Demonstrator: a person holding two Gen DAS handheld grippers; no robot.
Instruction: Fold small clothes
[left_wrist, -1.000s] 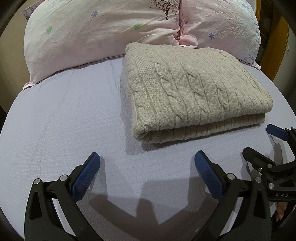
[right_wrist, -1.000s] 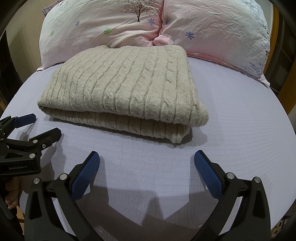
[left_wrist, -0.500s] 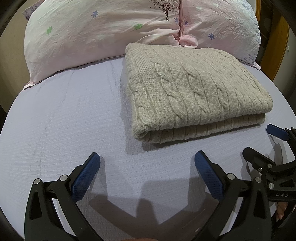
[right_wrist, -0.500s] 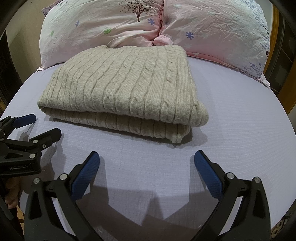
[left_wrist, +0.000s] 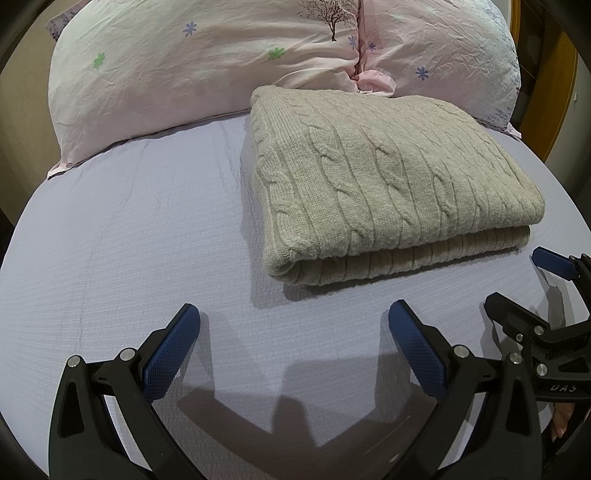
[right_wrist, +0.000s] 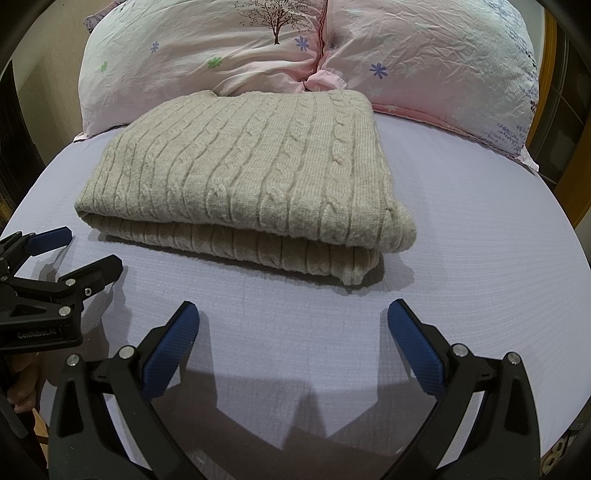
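A beige cable-knit sweater lies folded in a neat rectangle on the lilac bed sheet; it also shows in the right wrist view. My left gripper is open and empty, low over the sheet in front of the sweater's left corner. My right gripper is open and empty, in front of the sweater's right corner. Each gripper shows in the other's view: the right one at the right edge, the left one at the left edge. Neither touches the sweater.
Two pink flowered pillows lie behind the sweater at the head of the bed. A wooden frame stands at the right. The sheet runs on to both sides of the sweater.
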